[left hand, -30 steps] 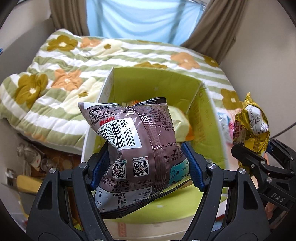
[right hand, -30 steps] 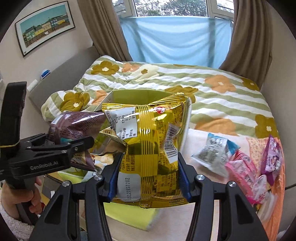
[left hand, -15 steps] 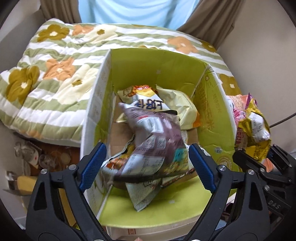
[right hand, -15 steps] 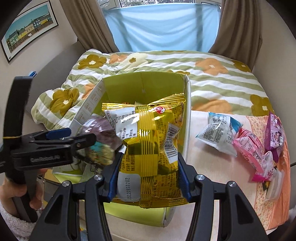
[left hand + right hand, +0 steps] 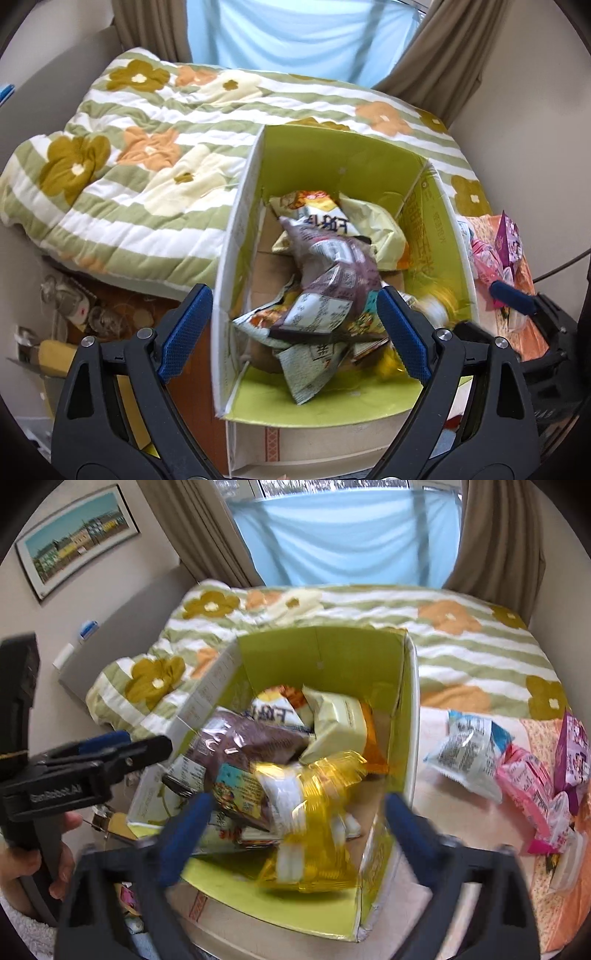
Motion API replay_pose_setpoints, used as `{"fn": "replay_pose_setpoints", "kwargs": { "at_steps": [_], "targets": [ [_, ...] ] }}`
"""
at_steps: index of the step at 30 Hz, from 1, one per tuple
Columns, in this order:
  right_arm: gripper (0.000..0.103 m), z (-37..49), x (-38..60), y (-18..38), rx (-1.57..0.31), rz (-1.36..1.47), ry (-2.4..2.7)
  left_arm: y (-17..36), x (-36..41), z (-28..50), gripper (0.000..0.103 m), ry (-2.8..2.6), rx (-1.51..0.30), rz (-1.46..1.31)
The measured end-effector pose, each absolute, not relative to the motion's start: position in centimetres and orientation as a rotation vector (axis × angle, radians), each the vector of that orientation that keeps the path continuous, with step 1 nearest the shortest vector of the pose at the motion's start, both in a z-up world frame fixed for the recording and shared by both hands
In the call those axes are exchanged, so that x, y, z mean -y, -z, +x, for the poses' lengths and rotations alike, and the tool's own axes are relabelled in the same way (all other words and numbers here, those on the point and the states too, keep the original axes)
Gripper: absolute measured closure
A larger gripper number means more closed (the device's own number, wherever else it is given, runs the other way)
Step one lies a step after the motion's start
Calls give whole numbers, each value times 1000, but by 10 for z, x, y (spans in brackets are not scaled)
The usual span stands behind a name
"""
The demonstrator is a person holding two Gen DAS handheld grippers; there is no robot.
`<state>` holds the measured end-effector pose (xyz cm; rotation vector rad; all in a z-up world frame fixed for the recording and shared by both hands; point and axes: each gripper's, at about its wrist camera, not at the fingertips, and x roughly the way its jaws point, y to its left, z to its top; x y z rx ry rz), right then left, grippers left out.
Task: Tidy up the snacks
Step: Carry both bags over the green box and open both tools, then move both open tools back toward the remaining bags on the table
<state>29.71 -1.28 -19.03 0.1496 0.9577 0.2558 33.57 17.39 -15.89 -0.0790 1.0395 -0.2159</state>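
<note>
- My left gripper (image 5: pixel 293 334) is open wide above the near part of the green box (image 5: pixel 439 236); nothing is between its two blue pads (image 5: pixel 184 332).
- The brown bag (image 5: pixel 338 275) lies inside the box, on top of other snack bags, apart from both pads.
- Under it and behind it I see a pale yellow bag (image 5: pixel 376 229) and a white bag with orange print (image 5: pixel 314 212), near the far wall of the box.
- My right gripper (image 5: pixel 295 827) is also open, its jaws spread wide; this view is blurred by motion.
- The gold bag (image 5: pixel 310 812) is between the open jaws but not held. It sits in the near right corner of the box (image 5: pixel 325 653), tilted. I cannot tell if it rests already on the bottom.
- In the left view only a blurred gold patch (image 5: pixel 439 306) shows at the right wall of the box.
- To the right of the box, on the table (image 5: pixel 436 805), there are more snacks: a white and blue bag (image 5: pixel 469 749), a pink bag (image 5: pixel 528 786) and a purple bag (image 5: pixel 572 753), close together.
- The pink and purple bags touch each other; the white and blue one is just beside the box.
- Behind the box is a bed with a flower blanket (image 5: pixel 147 158).
</note>
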Motion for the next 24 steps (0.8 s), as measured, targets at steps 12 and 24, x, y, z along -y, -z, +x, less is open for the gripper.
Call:
{"fn": "replay_pose_setpoints", "kwargs": {
  "at_steps": [12,24],
  "targets": [
    [4,288,7,185,-942,131,-221,159,-186,321,13,245,-1024,-111],
    [4,243,43,160,-855,183,-76,144,-143,310,13,406,-970,-56]
  ]
}}
